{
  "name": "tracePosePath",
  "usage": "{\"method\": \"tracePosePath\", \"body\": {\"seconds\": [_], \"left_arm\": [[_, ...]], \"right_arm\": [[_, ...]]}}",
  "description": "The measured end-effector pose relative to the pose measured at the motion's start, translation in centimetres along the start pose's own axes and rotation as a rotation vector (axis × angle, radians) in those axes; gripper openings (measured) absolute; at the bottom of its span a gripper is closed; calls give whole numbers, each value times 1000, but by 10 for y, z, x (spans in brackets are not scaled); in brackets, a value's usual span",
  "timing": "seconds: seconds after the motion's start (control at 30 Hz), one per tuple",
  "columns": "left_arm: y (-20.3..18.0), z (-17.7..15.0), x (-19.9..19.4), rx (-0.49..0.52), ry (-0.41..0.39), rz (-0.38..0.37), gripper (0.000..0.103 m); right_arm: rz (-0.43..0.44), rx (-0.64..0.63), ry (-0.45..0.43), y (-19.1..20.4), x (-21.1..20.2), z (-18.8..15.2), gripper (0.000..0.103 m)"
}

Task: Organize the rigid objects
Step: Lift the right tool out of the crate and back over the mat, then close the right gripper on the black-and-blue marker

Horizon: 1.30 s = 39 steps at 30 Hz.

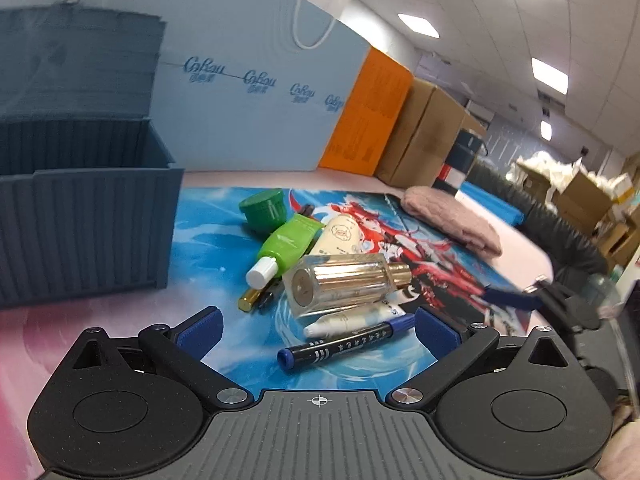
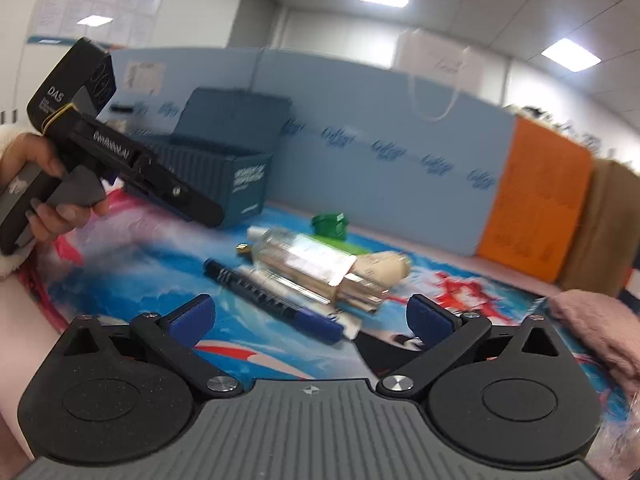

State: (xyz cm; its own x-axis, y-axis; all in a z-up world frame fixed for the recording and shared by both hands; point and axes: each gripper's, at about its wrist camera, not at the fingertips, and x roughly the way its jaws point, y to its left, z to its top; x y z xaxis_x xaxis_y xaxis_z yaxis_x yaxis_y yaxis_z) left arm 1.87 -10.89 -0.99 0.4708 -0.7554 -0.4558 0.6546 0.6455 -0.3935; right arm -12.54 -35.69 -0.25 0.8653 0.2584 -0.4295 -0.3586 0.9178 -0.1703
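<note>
Closest to the left wrist camera, the left gripper (image 1: 318,326) has its two blue-padded fingers spread wide apart with nothing between them, hovering just above a black marker pen with a blue cap (image 1: 344,346) that lies across the gap on the blue, white and red printed mat (image 1: 208,216). Just beyond the marker lies a white tube (image 1: 344,322), and touching it on the far side rests a clear rectangular glass perfume bottle with a gold neck (image 1: 340,286), lying on its side. Farther still sit a bright green squeeze tube with a white cap (image 1: 286,246), a cream-coloured bottle (image 1: 340,236) and a dark green round screw lid (image 1: 262,206), all heaped together, with a small gold-and-black item (image 1: 254,300) poking out at the near left of the heap. Left of the pile, well apart from it, stands an open grey-blue ribbed plastic storage box (image 1: 88,224) with its lid raised. A pink knitted cloth (image 1: 452,218) lies to the far right on the mat. From the right wrist view, the right gripper (image 2: 308,316) is likewise spread wide and empty, hanging over the near end of the same marker, and a person's hand (image 2: 44,188) at the left grips the handle of the other tool. A pale blue foam board (image 1: 248,92) backs the table, with an orange panel (image 1: 368,114) and cardboard boxes (image 1: 424,140) to its right.
</note>
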Motion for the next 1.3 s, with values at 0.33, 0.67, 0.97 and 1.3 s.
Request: {"method": "tracePosePath", "body": {"seconds": [0.33, 0.67, 0.97, 1.3], "left_arm": [[16, -1, -4, -92, -5, -13, 102], [18, -4, 0, -102, 31, -42, 102], [24, -4, 1, -138, 35, -32, 102], [37, -2, -3, -199, 25, -36, 103]], "right_arm": [[32, 168, 116, -13, 54, 10, 100], [142, 83, 209, -9, 80, 16, 100], [286, 85, 221, 16, 63, 18, 98], [132, 113, 234, 35, 102, 35, 38]]}}
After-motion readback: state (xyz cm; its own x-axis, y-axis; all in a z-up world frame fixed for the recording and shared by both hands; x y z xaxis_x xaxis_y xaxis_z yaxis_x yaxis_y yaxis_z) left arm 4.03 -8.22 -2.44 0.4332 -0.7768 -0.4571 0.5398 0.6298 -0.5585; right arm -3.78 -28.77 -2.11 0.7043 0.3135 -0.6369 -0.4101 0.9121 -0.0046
